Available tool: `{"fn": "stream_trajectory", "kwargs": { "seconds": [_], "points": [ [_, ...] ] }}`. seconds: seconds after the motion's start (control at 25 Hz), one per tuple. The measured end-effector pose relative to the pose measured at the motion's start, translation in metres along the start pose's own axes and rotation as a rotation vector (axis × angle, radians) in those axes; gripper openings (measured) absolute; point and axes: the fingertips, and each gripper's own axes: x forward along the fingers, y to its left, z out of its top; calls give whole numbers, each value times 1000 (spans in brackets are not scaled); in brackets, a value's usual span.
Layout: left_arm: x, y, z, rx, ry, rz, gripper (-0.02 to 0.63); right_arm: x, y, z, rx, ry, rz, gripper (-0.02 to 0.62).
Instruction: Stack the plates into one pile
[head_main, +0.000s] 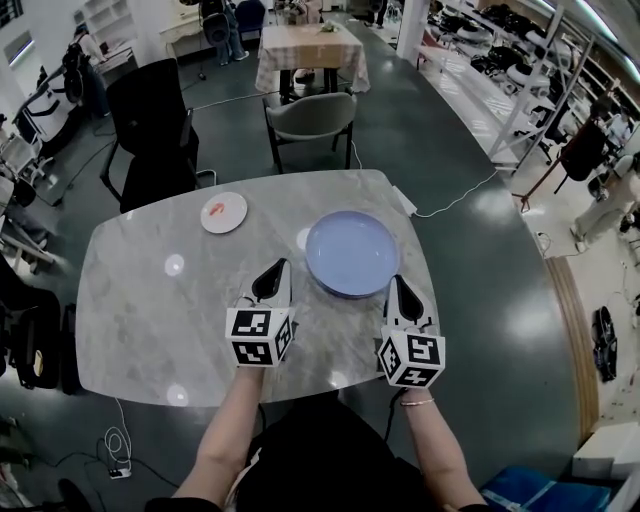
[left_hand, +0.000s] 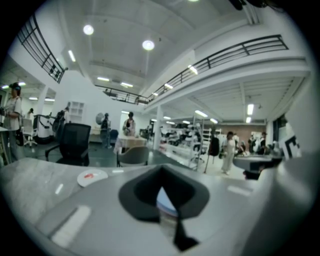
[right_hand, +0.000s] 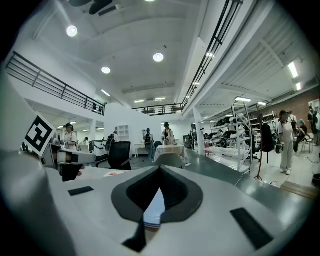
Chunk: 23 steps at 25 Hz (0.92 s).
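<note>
Plates lie in two places on the marble table — blue plates stacked right of centre, a small white plate with a red mark well apart at far left. The left gripper and right gripper flank the blue stack's near edge — both clenched on nothing.

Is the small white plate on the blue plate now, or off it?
Off. The small white plate lies flat on the table, apart from the blue plate.
</note>
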Motion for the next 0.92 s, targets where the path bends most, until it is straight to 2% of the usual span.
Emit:
{"fn": "stream_trajectory", "kwargs": {
  "seconds": [0.24, 0.92],
  "points": [
    [-11, 1, 2, 2, -23, -3, 6, -10, 8, 6, -4, -21, 11, 5],
    [-22, 9, -3, 12, -27, -33, 6, -10, 28, -6, -3, 6, 13, 5]
  ]
}}
